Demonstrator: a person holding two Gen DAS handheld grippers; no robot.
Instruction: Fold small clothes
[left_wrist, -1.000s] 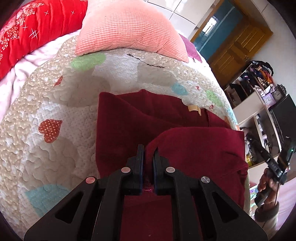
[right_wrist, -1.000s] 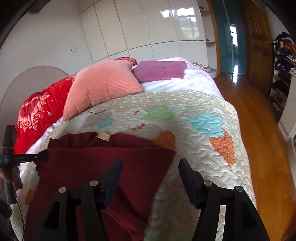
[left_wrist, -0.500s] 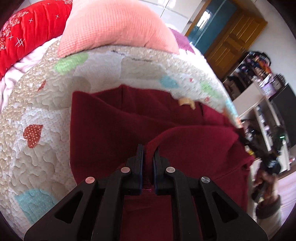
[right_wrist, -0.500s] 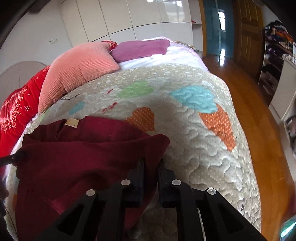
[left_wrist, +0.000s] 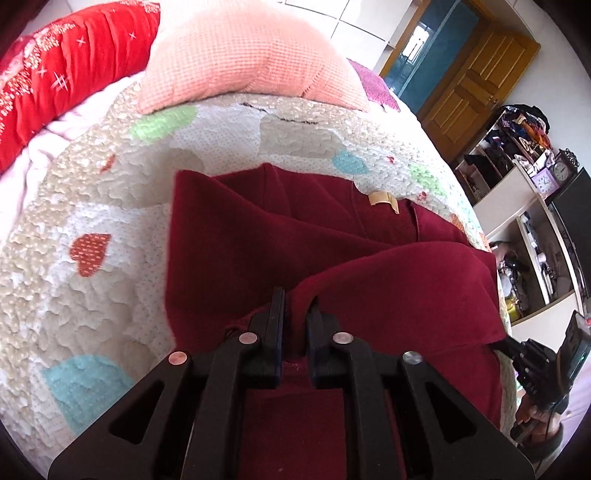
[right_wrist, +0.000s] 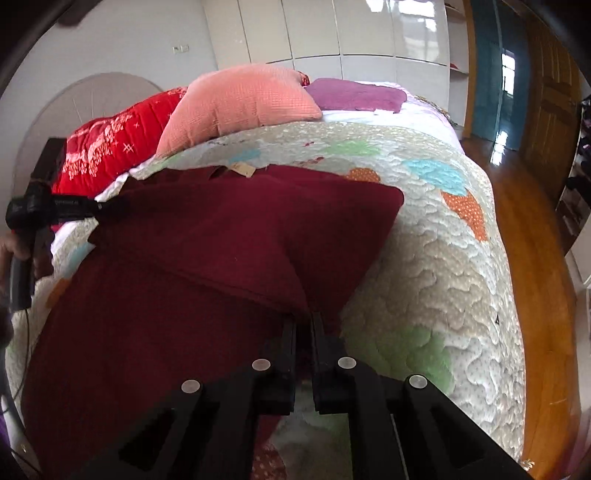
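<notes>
A dark red garment (left_wrist: 280, 236) with a tan neck label (left_wrist: 384, 199) lies on the patchwork quilt (left_wrist: 74, 280). My left gripper (left_wrist: 297, 306) is shut on a raised fold of its lower edge. My right gripper (right_wrist: 303, 325) is shut on the other end of that edge of the dark red garment (right_wrist: 207, 236) and holds it lifted over the part lying flat. The right gripper also shows at the right edge of the left wrist view (left_wrist: 532, 362), and the left gripper at the left edge of the right wrist view (right_wrist: 48, 210).
A salmon pillow (right_wrist: 236, 107), a red padded quilt (right_wrist: 110, 144) and a purple cloth (right_wrist: 354, 94) lie at the bed's head. Wooden floor (right_wrist: 535, 280) and doors lie to the right. Cluttered shelves (left_wrist: 524, 155) stand beside the bed.
My right gripper went from open to shut on the garment's edge. Both grippers have lifted the edge and carried it toward the collar.
</notes>
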